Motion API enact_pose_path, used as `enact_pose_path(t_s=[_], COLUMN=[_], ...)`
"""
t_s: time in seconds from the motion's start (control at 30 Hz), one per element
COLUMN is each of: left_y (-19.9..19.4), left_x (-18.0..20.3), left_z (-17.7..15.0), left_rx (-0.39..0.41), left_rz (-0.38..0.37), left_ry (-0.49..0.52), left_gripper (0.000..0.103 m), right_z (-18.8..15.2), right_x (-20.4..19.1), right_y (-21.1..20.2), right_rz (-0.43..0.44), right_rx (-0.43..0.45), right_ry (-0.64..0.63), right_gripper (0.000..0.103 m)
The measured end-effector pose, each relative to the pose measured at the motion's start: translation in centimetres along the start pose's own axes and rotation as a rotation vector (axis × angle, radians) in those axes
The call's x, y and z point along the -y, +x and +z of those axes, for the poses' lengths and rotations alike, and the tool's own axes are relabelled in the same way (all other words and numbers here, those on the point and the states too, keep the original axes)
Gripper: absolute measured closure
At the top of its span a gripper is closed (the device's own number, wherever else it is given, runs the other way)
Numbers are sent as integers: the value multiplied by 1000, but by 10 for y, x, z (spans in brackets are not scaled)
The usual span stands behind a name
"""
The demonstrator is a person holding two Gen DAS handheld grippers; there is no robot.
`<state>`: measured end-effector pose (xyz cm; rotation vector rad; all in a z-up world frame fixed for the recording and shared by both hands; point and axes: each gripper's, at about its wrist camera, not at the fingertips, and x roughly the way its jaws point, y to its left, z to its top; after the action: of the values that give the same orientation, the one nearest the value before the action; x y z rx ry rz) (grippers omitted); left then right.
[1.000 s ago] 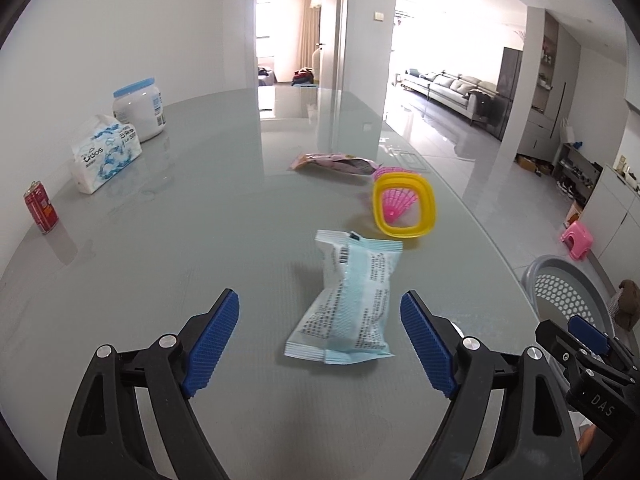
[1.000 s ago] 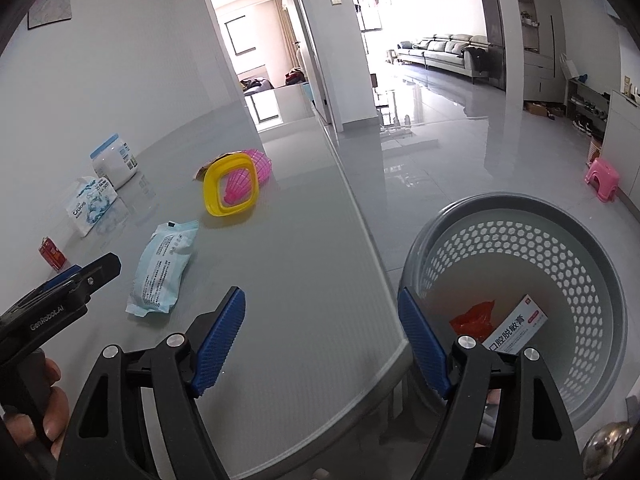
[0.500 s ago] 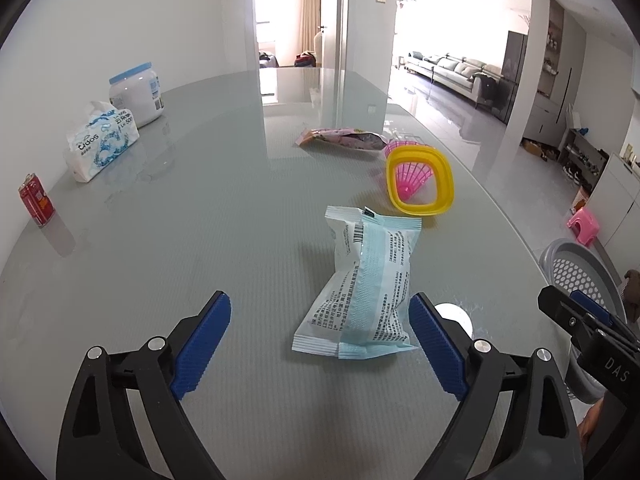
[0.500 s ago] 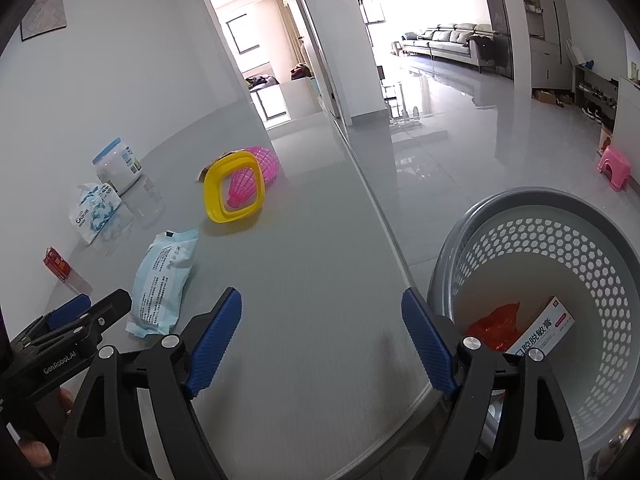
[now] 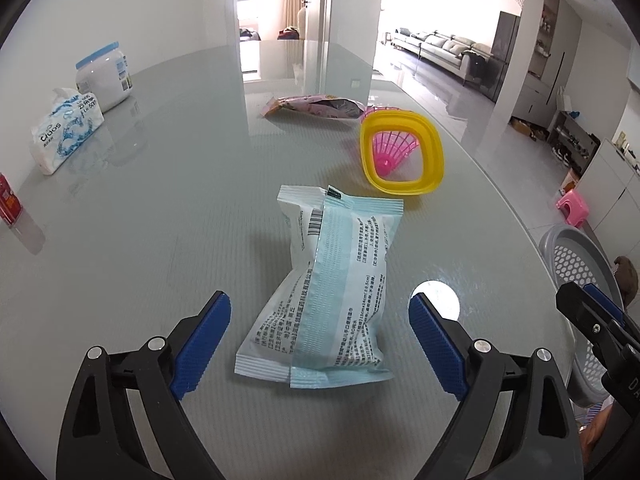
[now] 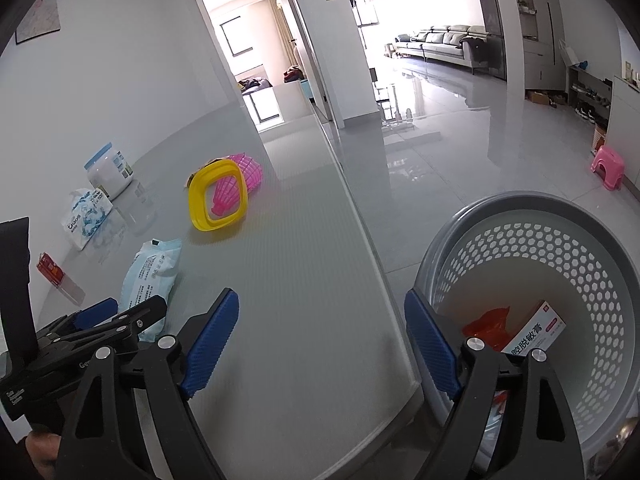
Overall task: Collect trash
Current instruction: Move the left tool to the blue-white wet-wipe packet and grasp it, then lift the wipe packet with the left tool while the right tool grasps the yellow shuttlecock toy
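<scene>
Item: pale blue sealed packet (image 5: 324, 296), the piece of trash in hand, lying flat on the grey table (image 5: 160, 208), its near crimped end just ahead of the left gripper (image 5: 320, 340) and lined up with the gap between the fingers. Left gripper: blue-padded fingers (image 5: 202, 340) spread wide, one to each side of the packet's near end, not touching it, nothing held. Handling, as a judgement: the step in hand is the approach to grasp; it would go best by bringing the fingers forward and down so they straddle the puffed middle of the packet rather than the thin end seam, closing across its narrow width, and lifting clear of the table before carrying it over. Appearance: soft pillow-style film pack, light blue with a white back panel, barcode and dense printed text, a lengthwise seam, crimped ends, slightly pinched at the waist; likely light and slippery. Beyond the packet: a yellow-rimmed pink strainer (image 5: 400, 152) on its side, and past that a pink wrapper (image 5: 316, 106). Far left of the packet: a tissue pack (image 5: 66, 130), a white tub with a blue lid (image 5: 106, 76), a small red carton (image 5: 8, 204). Right of the packet, off the table edge: the right gripper (image 6: 320, 344), fingers wide and empty, and the grey perforated basket (image 6: 592, 264) on the floor, already holding a red wrapper (image 6: 486, 322) and a small box (image 6: 534, 334).
</scene>
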<state>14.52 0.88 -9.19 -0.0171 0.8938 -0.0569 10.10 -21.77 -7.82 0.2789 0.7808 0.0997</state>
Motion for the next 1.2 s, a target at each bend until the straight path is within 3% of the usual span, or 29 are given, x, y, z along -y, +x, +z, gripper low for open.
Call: enact_pose_path(t_s=[0.03,0.17,0.37,0.57,0.9,1.2], left_y=[-1,3,-4,-17,-42,-38], left_x=[1,3,-1,-18,-65,-104], left_z=[0,1,2,7,20,28], left_rx=[4,-10,22,61,170,167], left_rz=[-1,-12,-31,-31,54,71], left_ry=[2,18,14,-15,-29,-43], left_gripper=[16,40,56,58,58,58], right_z=[0,1,1,3,17,44], right_x=[-1,-3,-8,-19,-59,-93], right_y=[0,1,1,2,17,50], right_rz=[1,-3,-8,-5,7,-25], right_rx=[-1,-3,-4,-2,4,-21], right_ry=[-1,-12,-20,-29,-71,-87], right_gripper=[22,22,22,22,22,22])
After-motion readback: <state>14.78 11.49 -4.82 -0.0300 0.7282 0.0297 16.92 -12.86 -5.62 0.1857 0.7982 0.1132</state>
